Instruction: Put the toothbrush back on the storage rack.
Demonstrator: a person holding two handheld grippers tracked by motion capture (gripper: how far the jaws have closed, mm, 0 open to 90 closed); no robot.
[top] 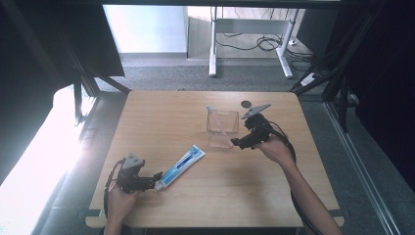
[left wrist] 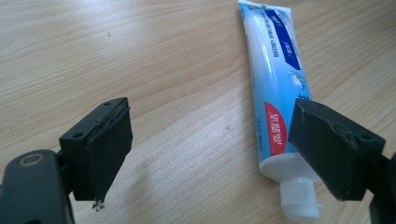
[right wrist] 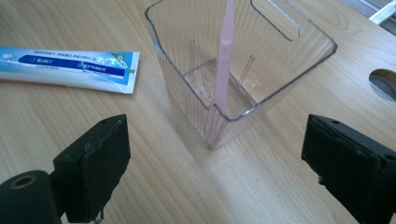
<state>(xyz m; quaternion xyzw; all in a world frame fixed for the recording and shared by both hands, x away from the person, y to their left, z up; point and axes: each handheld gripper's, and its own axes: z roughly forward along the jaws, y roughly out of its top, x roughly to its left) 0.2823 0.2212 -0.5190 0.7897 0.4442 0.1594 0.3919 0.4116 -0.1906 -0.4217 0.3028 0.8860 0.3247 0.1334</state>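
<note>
- Left hand-held gripper [top: 157,176]: jaws spread at the cap end of the tube [top: 182,166], which lies flat on the surface [top: 161,115]; one jaw overlaps the tube, so closing could nudge it aside.
- Cup [top: 222,128]: clear, upright, holding a leaning pink toothbrush [top: 217,120].
- Right hand-held gripper [top: 236,142]: spread, just beside the cup; a bump may tip it.

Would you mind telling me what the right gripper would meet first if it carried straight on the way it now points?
Most likely the clear plastic container, its near corner lying between the open jaws of the right gripper, with the pink toothbrush standing inside it. How far off is unclear.
</note>
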